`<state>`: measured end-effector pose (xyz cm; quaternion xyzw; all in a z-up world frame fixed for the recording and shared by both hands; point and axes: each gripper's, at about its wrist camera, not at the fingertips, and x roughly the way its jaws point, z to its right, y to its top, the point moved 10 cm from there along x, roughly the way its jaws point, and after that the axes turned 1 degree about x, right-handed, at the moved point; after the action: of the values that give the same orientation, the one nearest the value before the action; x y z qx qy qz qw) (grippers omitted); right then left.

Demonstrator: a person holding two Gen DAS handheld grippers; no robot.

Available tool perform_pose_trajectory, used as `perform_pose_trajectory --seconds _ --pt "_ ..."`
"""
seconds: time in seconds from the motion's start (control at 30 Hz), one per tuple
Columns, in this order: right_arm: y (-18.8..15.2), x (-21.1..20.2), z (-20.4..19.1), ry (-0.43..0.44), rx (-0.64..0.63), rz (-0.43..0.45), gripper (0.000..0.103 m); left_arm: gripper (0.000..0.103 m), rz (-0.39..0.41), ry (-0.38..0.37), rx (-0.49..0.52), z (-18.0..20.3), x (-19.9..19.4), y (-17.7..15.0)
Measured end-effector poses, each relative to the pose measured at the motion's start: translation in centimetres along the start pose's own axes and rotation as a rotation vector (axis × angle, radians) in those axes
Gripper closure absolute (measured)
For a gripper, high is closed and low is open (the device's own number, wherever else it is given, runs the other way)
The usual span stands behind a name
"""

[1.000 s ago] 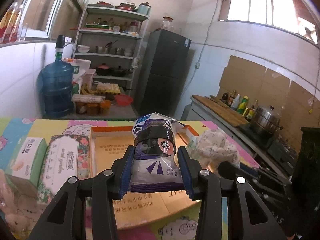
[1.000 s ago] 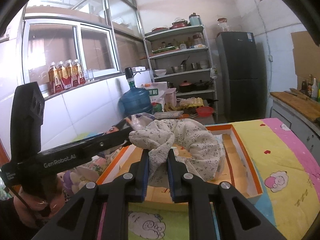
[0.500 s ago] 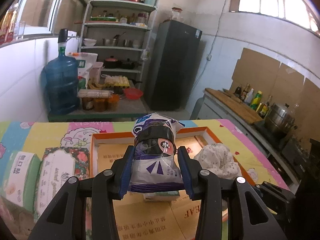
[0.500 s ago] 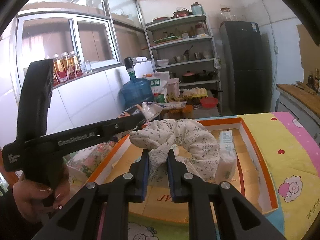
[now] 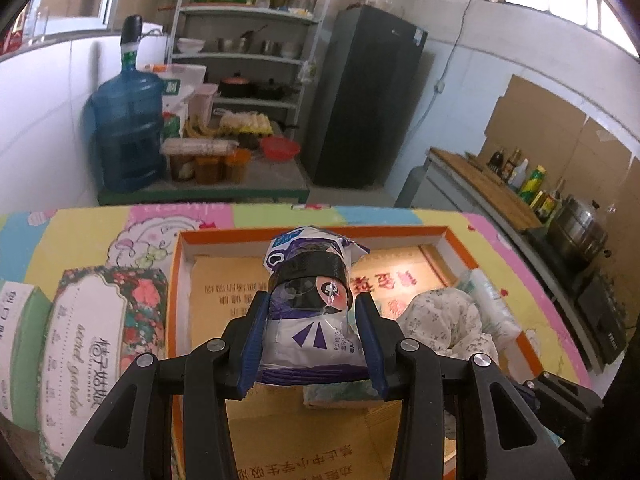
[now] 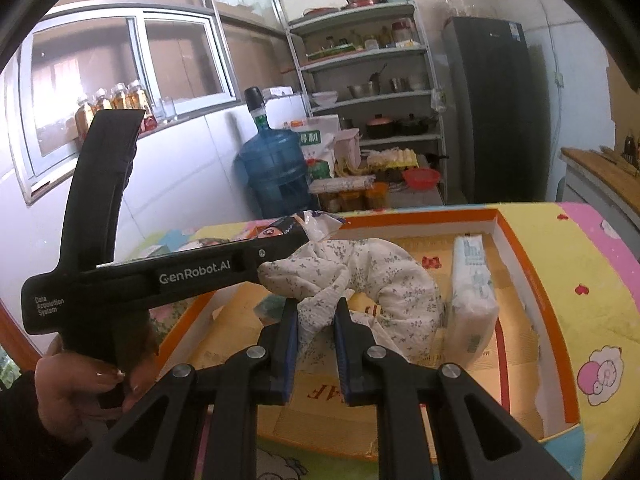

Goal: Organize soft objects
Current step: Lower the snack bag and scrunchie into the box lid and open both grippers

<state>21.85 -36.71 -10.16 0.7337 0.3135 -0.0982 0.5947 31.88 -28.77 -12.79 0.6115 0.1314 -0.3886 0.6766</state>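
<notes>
My left gripper (image 5: 310, 330) is shut on a white and purple plastic packet (image 5: 310, 304) wrapped with black tape, held above the orange-rimmed cardboard box (image 5: 179, 280). My right gripper (image 6: 316, 330) is shut on a floral cloth pillow (image 6: 384, 280), which hangs over the box (image 6: 536, 276) floor. The pillow also shows in the left wrist view (image 5: 444, 324). A white tissue pack (image 6: 474, 292) lies inside the box at its right wall. A small teal pack (image 5: 340, 394) lies on the box floor under the left gripper.
Two tissue boxes, one floral (image 5: 92, 340) and one green (image 5: 16, 344), stand left of the cardboard box on the colourful tablecloth (image 6: 600, 292). The left tool's black handle (image 6: 132, 272) crosses the right wrist view. A blue water jug (image 5: 126, 136), shelves and a fridge stand behind.
Both grippers have moved forward and down over the box. The pillow has come lower toward the box floor beside the tissue pack. Both grips are unchanged.
</notes>
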Motion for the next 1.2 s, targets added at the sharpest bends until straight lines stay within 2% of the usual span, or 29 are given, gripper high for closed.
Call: perform_pose_trajectory --seconds 0.4,0.53,0.57,0.63,0.73,0.83,1.2 --pt "-1.1 1.7 0.6 0.013 0.046 -0.085 0.083 0.057 -0.055 -0.008 -0.03 -0.3 1.4 -1.1" --pt "-1.1 1.6 0.6 0.01 0.046 -0.082 0.072 0.055 -0.056 -0.006 -0.035 -0.5 1.4 -1.2" --pt "-1.2 1.6 0.6 0.011 0.045 -0.082 0.069 0.051 -0.055 0.0 -0.033 -0.6 1.3 -1.3" --pt "-1.2 1.6 0.6 0.011 0.043 -0.082 0.067 0.044 -0.047 0.003 -0.032 -0.6 1.1 -1.1" --pt "-1.4 1.5 0.8 0.011 0.04 -0.081 0.067 0.042 -0.023 0.006 -0.033 -0.6 0.7 -0.8" --pt "-1.4 1.5 0.7 0.011 0.04 -0.08 0.067 0.032 -0.016 0.007 -0.028 -0.7 0.4 -0.7" --pt "-1.1 0.6 0.6 0.021 0.032 -0.041 0.067 0.031 0.038 0.027 0.009 0.1 -2.0 0.2"
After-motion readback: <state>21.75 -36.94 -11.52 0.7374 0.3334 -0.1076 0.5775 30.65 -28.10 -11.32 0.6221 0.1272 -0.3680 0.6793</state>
